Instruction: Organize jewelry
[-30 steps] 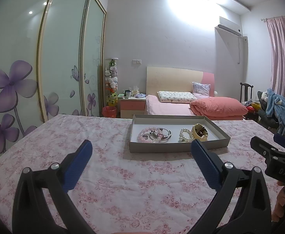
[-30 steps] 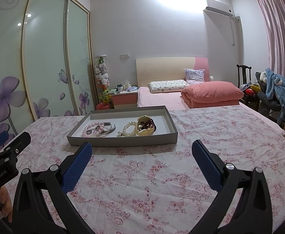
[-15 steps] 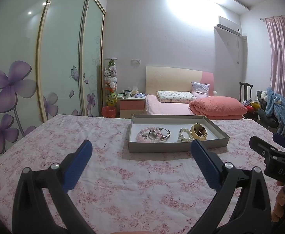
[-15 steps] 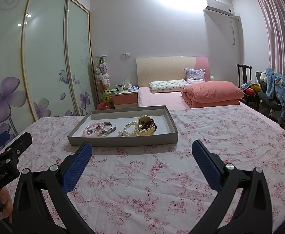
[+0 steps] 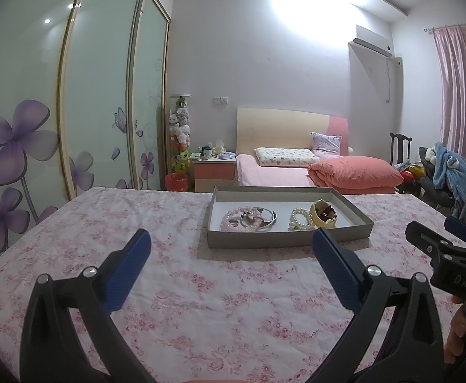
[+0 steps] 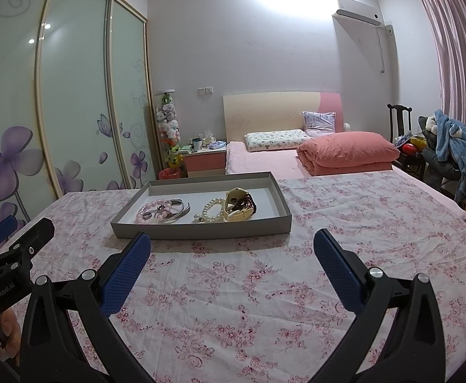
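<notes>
A grey shallow tray (image 5: 284,239) (image 6: 201,231) sits on the floral tablecloth ahead of both grippers. In it lie a pink bead bracelet (image 5: 233,217) (image 6: 148,209), silver bangles (image 5: 266,218) (image 6: 180,210), a pearl bracelet (image 5: 298,217) (image 6: 212,207), and a cream bangle with dark red beads (image 5: 323,215) (image 6: 240,206). My left gripper (image 5: 231,249) is open and empty, short of the tray. My right gripper (image 6: 233,249) is open and empty, just short of the tray's near wall. Each gripper shows at the edge of the other's view.
The table is covered in a pink floral cloth (image 6: 360,223). Behind it stand a bed with a pink quilt (image 6: 347,153), a nightstand (image 6: 205,161), sliding wardrobe doors (image 5: 99,95) on the left and a chair with clothes (image 6: 449,150) on the right.
Both grippers have edged slightly forward toward the tray. Both stay open and empty. The jewelry has not moved.
</notes>
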`<act>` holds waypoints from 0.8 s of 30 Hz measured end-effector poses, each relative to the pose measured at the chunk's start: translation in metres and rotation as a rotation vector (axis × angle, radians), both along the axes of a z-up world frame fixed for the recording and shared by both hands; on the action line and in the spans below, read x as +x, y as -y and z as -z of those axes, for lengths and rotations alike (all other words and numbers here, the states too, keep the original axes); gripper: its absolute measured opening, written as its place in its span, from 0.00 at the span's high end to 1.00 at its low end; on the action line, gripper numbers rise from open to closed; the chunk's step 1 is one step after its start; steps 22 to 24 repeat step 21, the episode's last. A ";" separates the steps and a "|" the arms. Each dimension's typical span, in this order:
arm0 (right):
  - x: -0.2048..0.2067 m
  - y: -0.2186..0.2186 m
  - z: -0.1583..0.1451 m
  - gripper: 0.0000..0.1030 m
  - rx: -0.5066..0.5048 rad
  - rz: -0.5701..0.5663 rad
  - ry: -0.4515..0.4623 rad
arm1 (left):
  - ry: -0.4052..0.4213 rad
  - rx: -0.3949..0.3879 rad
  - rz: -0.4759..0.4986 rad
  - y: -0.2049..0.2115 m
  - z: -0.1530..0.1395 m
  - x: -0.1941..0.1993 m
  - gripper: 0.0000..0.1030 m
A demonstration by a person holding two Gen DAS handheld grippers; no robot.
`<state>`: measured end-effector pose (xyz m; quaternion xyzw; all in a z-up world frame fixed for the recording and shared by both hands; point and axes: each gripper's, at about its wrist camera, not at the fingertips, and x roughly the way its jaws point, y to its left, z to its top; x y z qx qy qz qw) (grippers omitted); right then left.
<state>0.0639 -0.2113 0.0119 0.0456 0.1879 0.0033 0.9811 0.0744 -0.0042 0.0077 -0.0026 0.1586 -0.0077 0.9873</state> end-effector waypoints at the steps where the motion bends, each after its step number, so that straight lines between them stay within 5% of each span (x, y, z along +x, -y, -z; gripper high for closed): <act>1: 0.000 0.000 0.000 0.02 0.000 0.000 0.000 | 0.000 0.000 0.001 0.001 0.000 0.000 0.04; 24: -0.001 -0.001 0.000 0.02 0.002 0.000 0.000 | -0.005 -0.004 0.002 -0.001 0.001 0.000 0.04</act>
